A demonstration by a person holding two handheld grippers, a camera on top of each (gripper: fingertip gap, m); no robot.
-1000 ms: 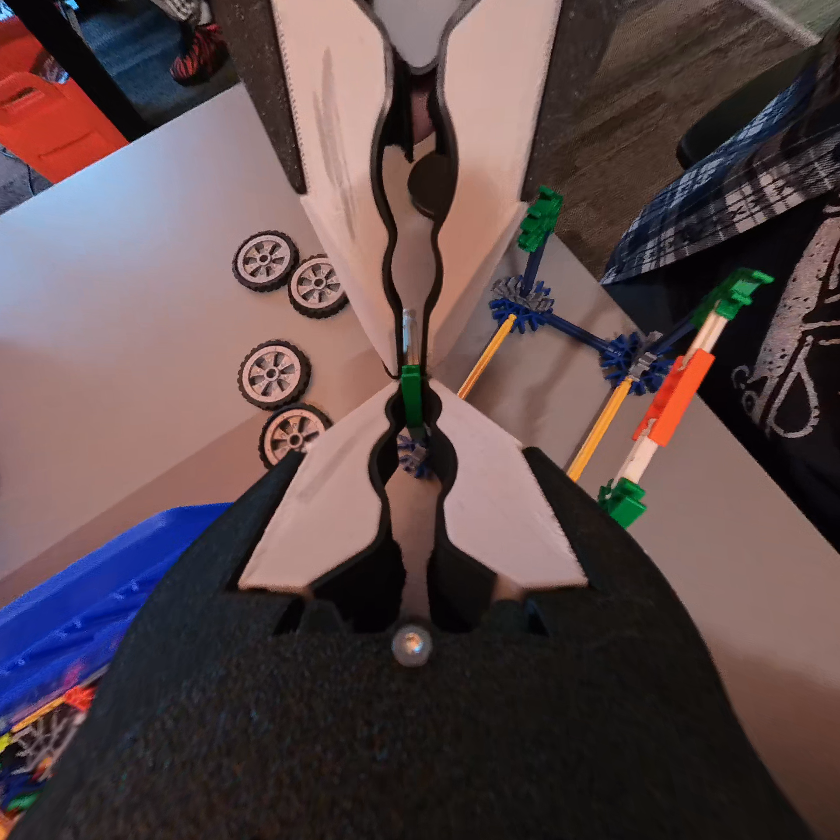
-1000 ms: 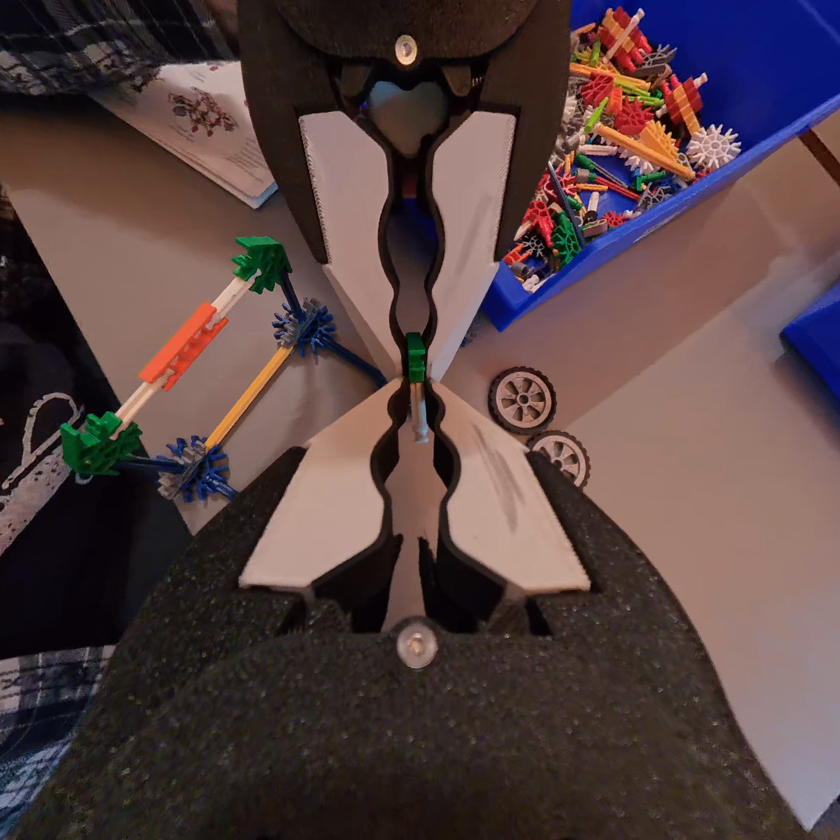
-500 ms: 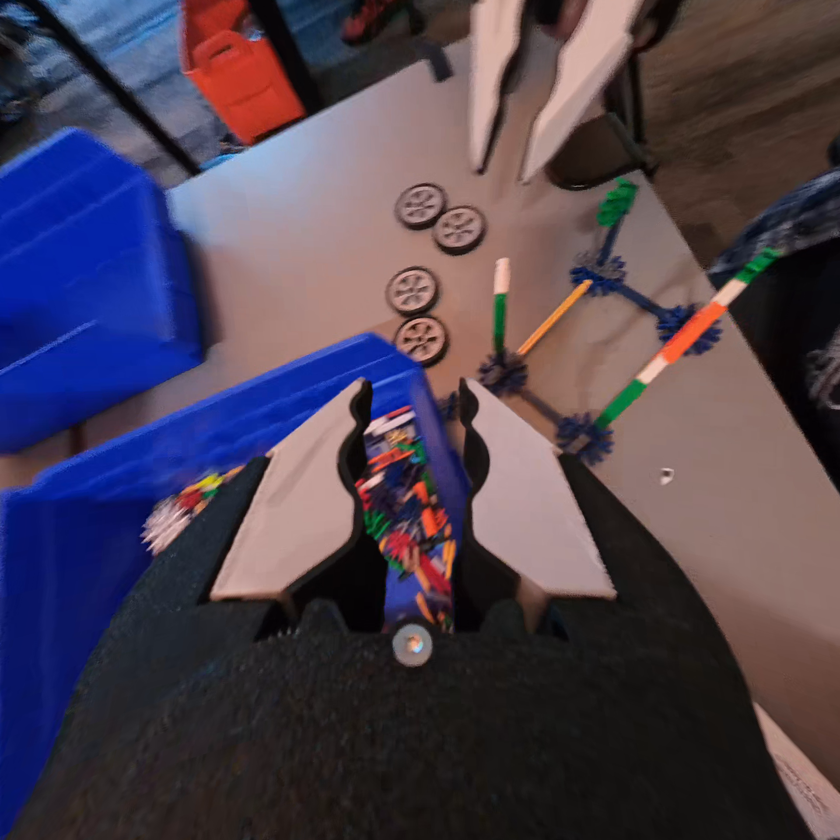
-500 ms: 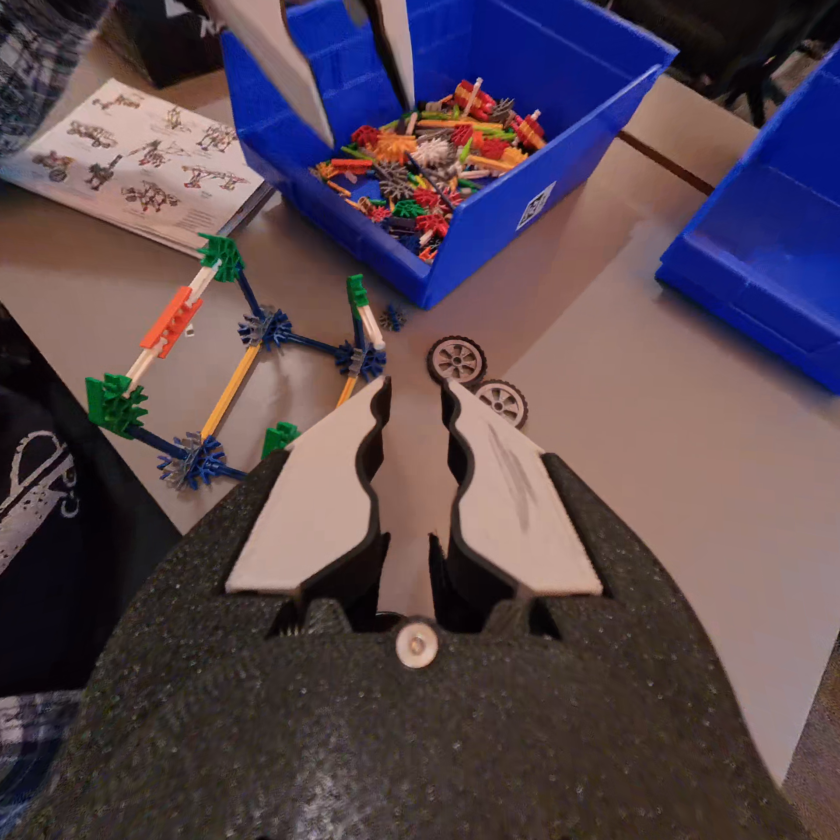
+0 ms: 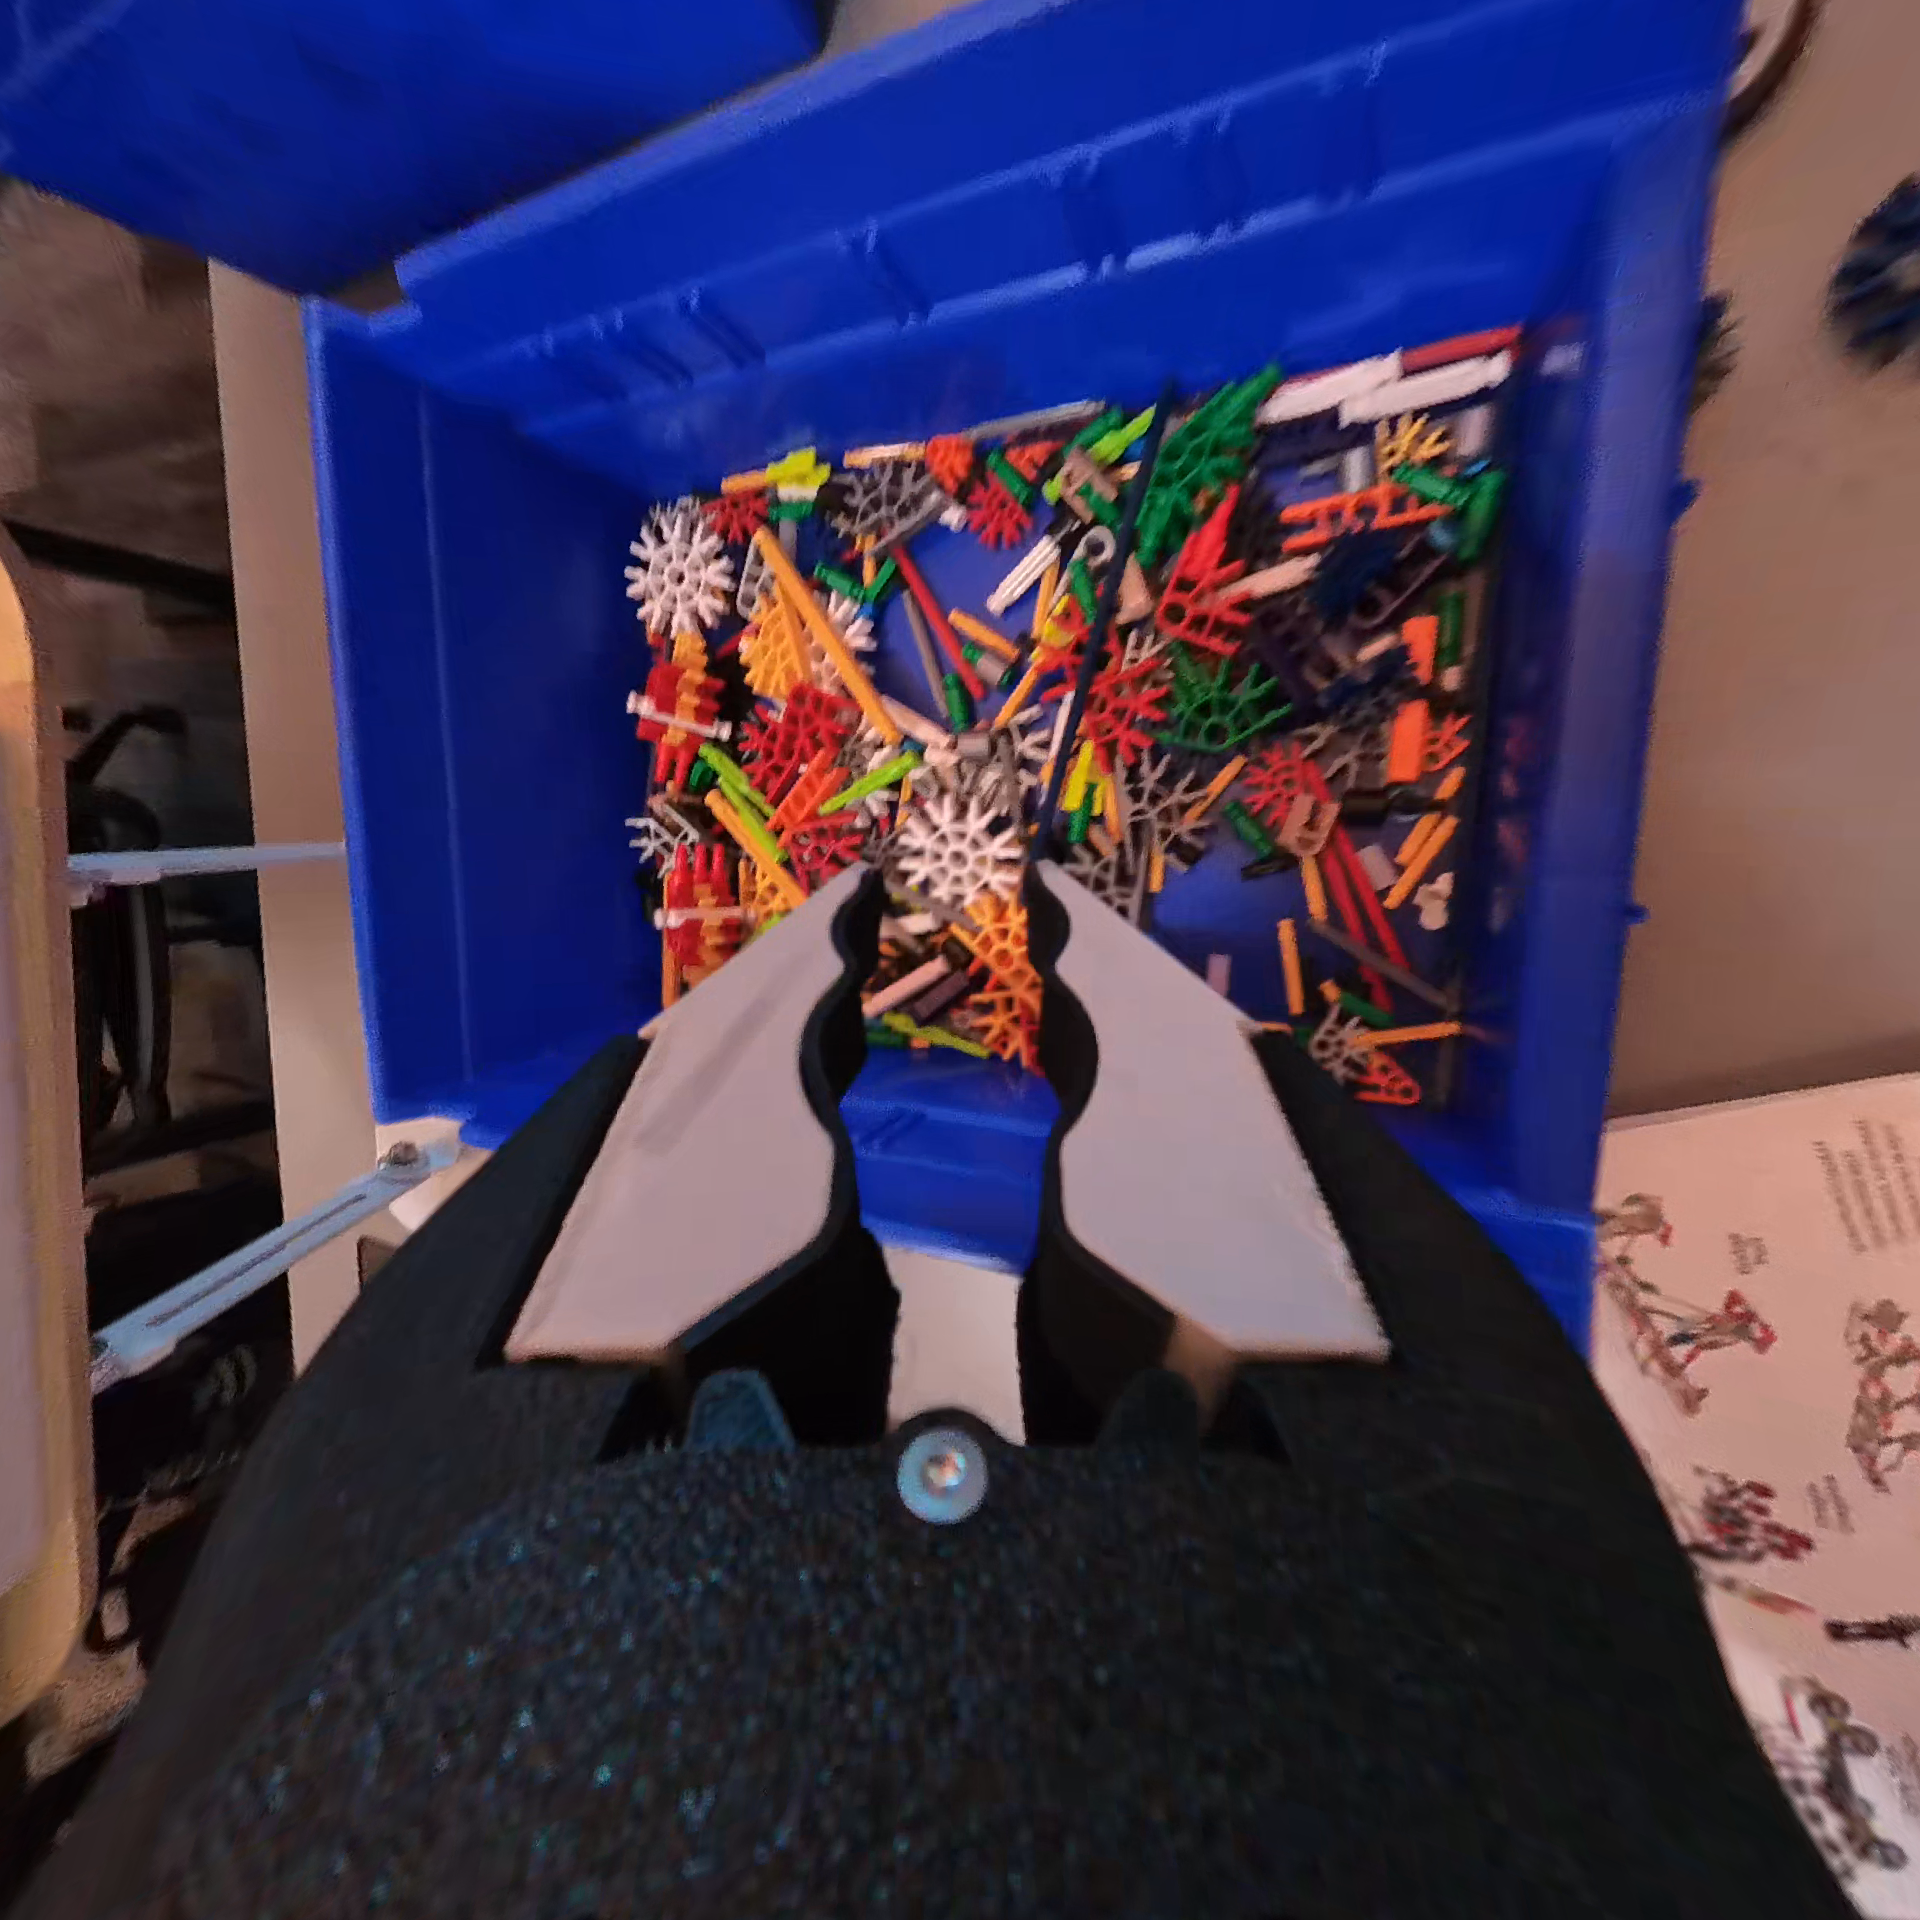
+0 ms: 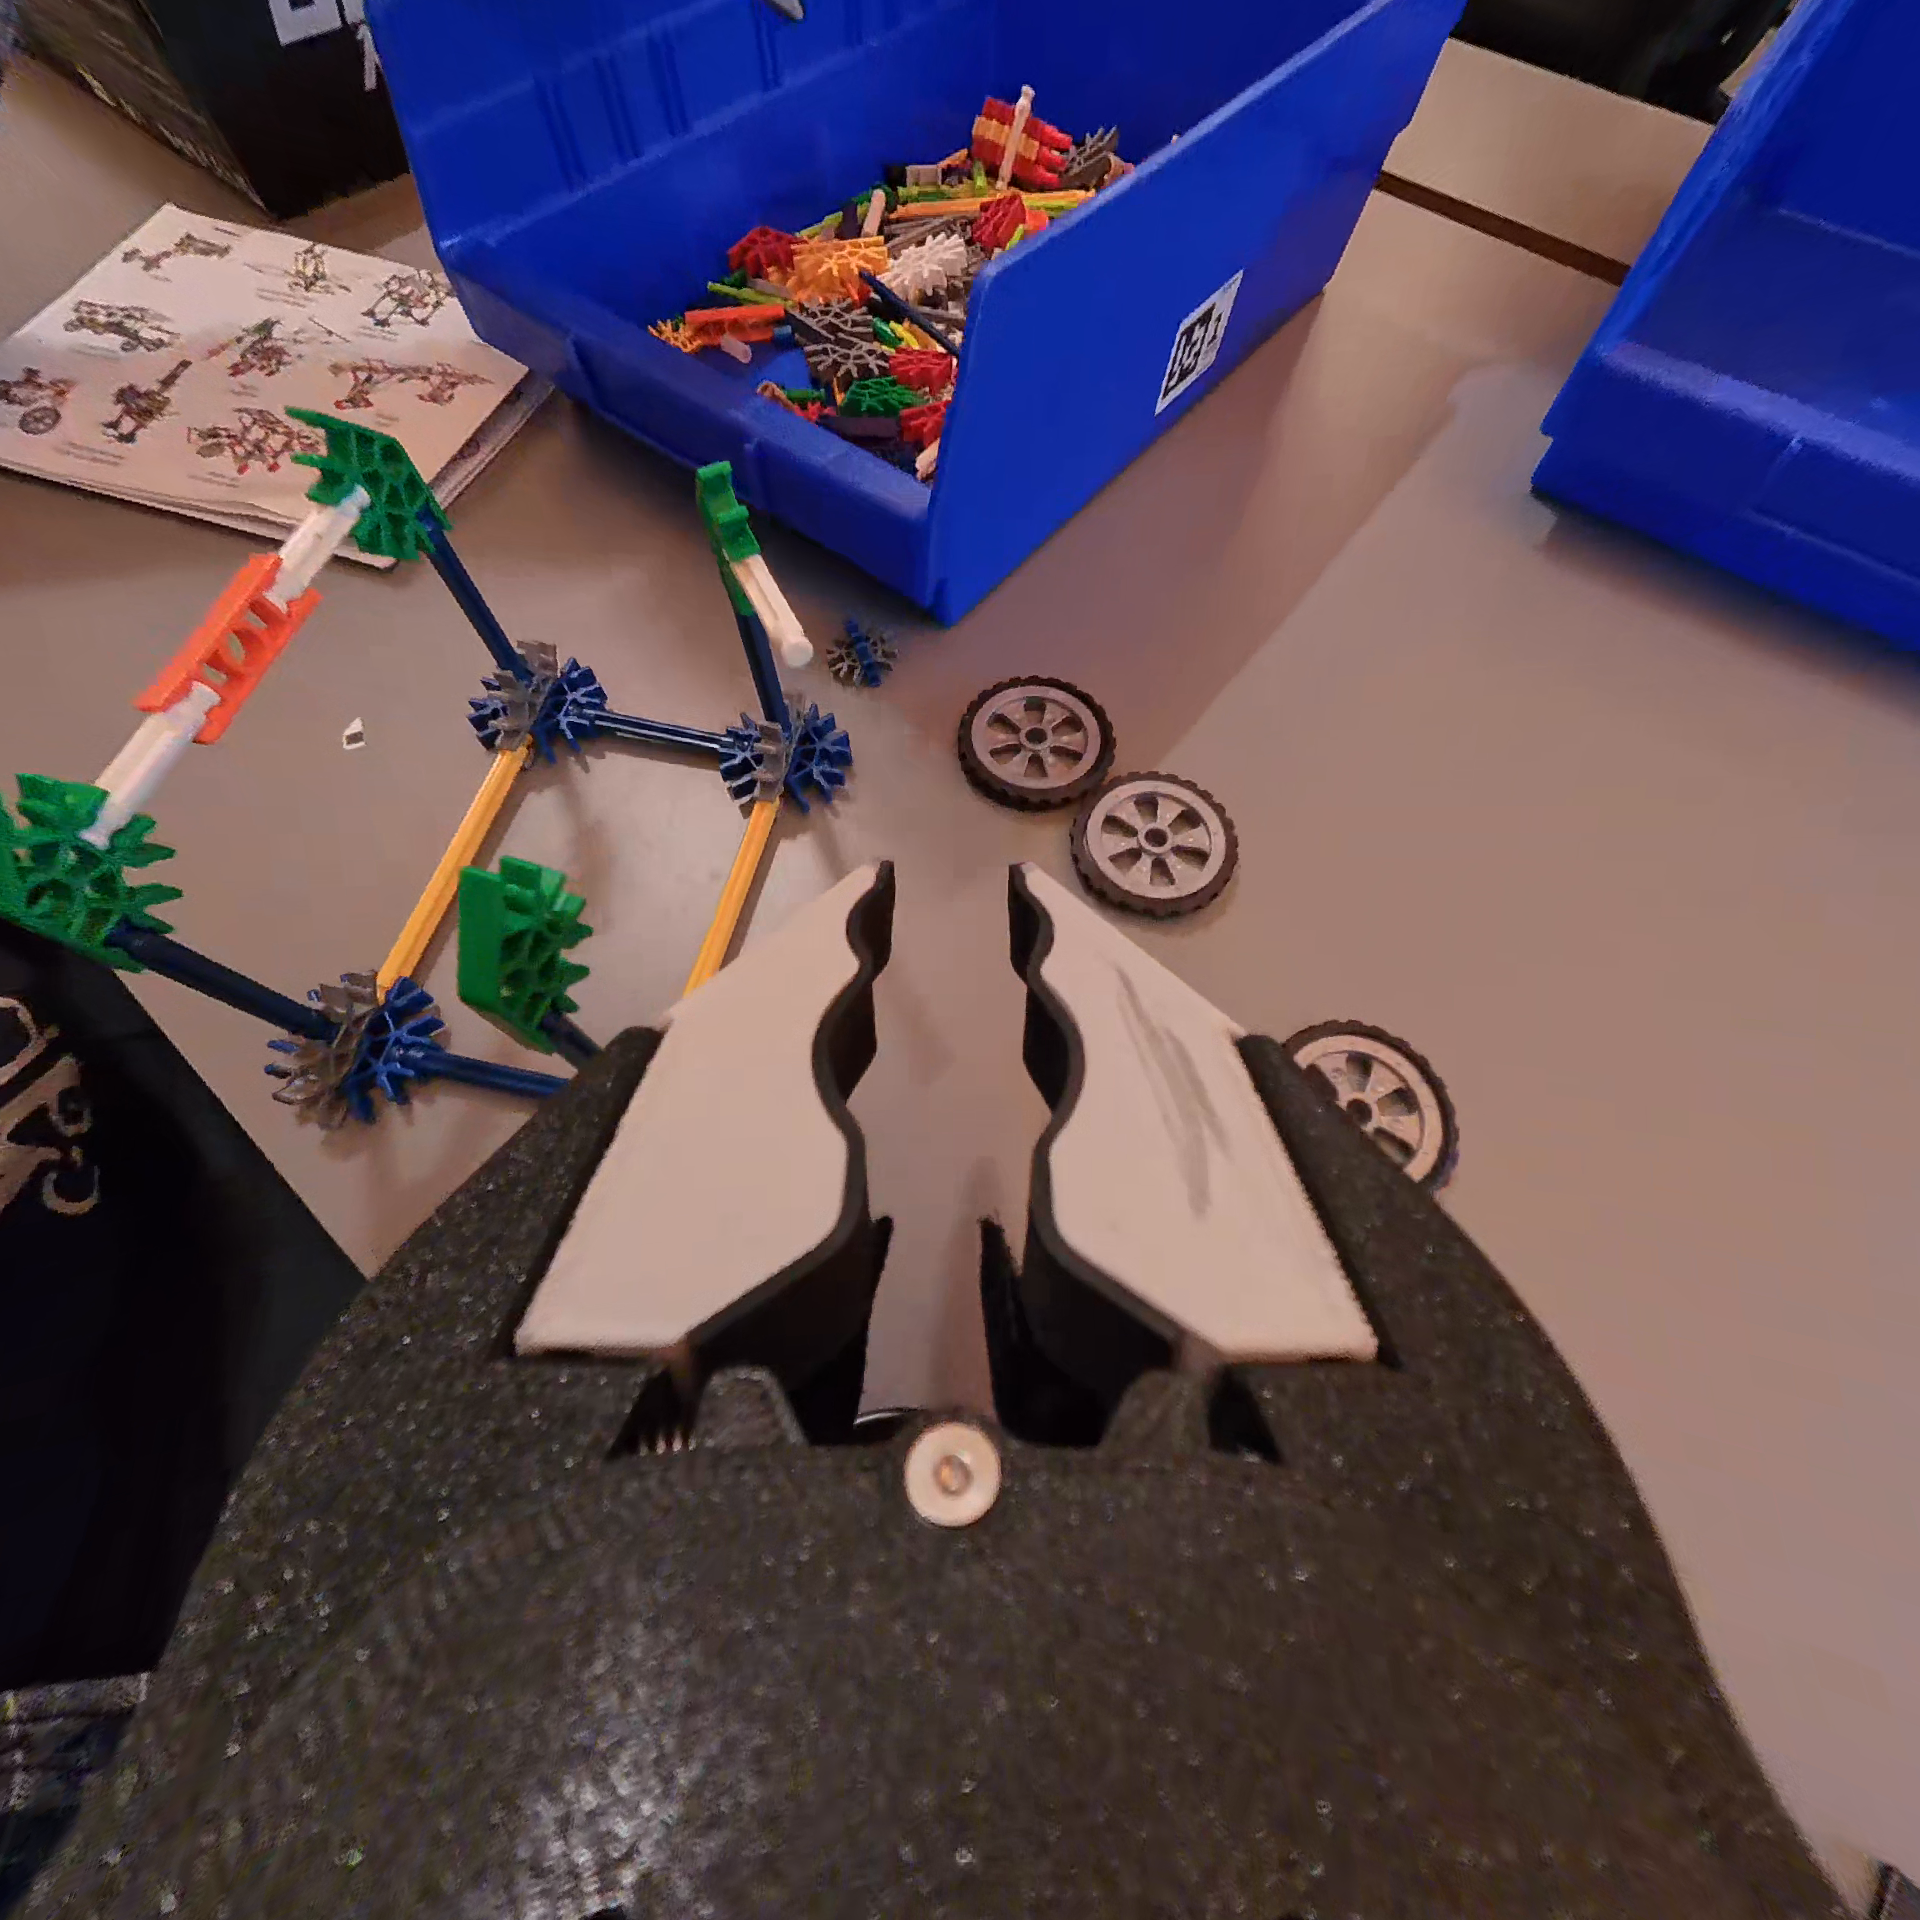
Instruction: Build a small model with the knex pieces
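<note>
Fingers first: our left gripper (image 5: 948, 883) has its jaws spread with nothing between them, tips poised over the jumble in the blue bin (image 5: 457, 727), nearest a white snowflake connector (image 5: 958, 847) and an orange fan-shaped piece (image 5: 1003, 971). Our right gripper (image 6: 951, 878) is likewise parted and empty, hanging above bare table (image 6: 1558, 935), with two grey wheels (image 6: 1096, 795) just beside its right finger and a third wheel (image 6: 1377, 1096) partly hidden by its body.

We judge these rods and connectors to be light, stiff plastic, smooth enough to slip; a rod is best pinched across its middle, a connector by its flat faces. Near the right gripper's left finger lies the half-built frame (image 6: 623, 727) of yellow and blue rods, blue-grey hubs and green ends, with an orange clip (image 6: 231, 646) on a white rod; a small loose blue connector (image 6: 860, 655) sits between the frame and the bin.

Farther out, the bin holds a shallow, tangled layer of red, orange, green, white and grey parts. A second blue bin (image 6: 1766, 395) stands well apart to the right; we cannot tell what it contains. An instruction sheet (image 6: 208, 353) lies beside the filled bin
</note>
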